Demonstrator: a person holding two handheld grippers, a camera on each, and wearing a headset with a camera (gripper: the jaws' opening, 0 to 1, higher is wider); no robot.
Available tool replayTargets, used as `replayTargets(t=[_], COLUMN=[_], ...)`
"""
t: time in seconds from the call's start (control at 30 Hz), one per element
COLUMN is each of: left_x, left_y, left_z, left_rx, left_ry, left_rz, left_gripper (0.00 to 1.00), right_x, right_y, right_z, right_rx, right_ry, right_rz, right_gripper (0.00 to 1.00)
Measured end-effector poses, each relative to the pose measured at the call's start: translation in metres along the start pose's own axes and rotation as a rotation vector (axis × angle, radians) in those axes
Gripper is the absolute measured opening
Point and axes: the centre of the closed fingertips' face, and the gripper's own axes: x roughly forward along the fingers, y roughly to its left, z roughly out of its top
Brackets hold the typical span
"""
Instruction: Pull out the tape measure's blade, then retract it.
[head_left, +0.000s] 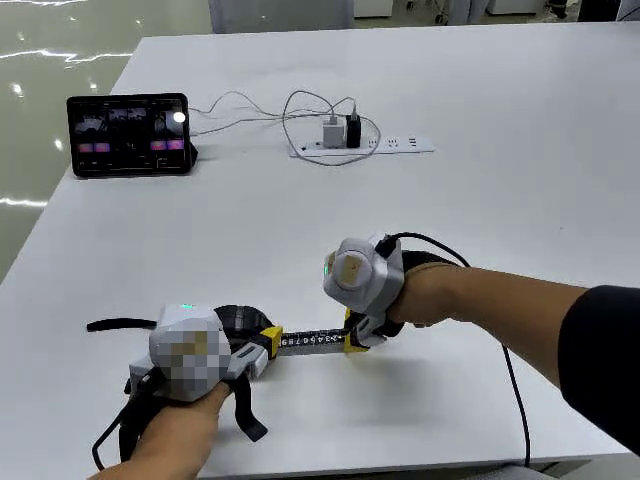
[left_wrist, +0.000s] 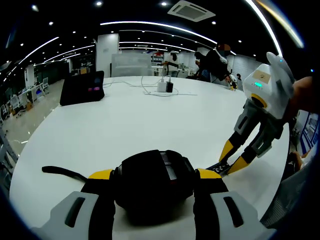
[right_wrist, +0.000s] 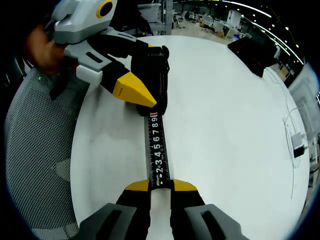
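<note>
Starting at our right gripper (right_wrist: 161, 186), we find its two yellow-tipped jaws pinched tight on the free end of the narrow dark blade (right_wrist: 156, 145) printed with pale numerals. The blade lies flat on the table and runs straight back to the squat black plastic tape measure (right_wrist: 152, 65). A short stretch is drawn out, with the digits one to nine readable between the jaws and the mouth of the case.

Our left gripper (head_left: 262, 345) is clamped around the tape measure, one yellow fingertip pressed against each flank, and the case rests on the tabletop near the front edge. In the head view the two grippers sit close together, joined by the bared blade. A thin black strap (head_left: 120, 324) lies on the surface just to the left of the left gripper.

Beyond them spreads the broad white table (head_left: 450, 120). At its far left a black tablet with a lit screen (head_left: 130, 135) stands propped. Near the far middle lies a flat white power strip (head_left: 400, 144) carrying a white charger (head_left: 333, 132) and a black charger (head_left: 353, 131). Loose white cables (head_left: 250, 105) loop between strip and tablet. A black cable (head_left: 515, 390) trails from our right arm over the near edge. In the right gripper view a grey mesh chair (right_wrist: 35, 165) sits beside the table.
</note>
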Motion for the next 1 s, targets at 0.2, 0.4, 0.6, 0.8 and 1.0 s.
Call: replayTargets(t=[0.2,0.4,0.6,0.8,1.0], left_x=[0.0002,-0.0004,-0.0014,-0.0016,-0.0017], left_y=[0.0004,0.0011,0.0022,0.002,0.0027], left_z=[0.0,0.0,0.0003,0.0007,0.0009], left_rx=[-0.001,-0.008,-0.03,-0.032,-0.039], left_ry=[0.0,-0.003,-0.003,-0.008,-0.011], left_rz=[0.0,-0.006,-0.018,-0.023,-0.032], left_gripper=[0.59,0.59,0.58,0.58,0.58], right_x=[0.0006,0.0015,0.0022,0.0028,0.0036], right_y=[0.0003,0.0002,0.0,0.0005,0.001], right_z=[0.0017,0.0034,0.0051,0.0076,0.0102], right_rx=[-0.002,-0.005,0.003,0.006,0.006], right_ry=[-0.003,-0.012,-0.049,-0.063,-0.081], right_rz=[-0.002,0.001,0.014,0.02,0.026], right_gripper=[0.11,0.1,0.1,0.1,0.1])
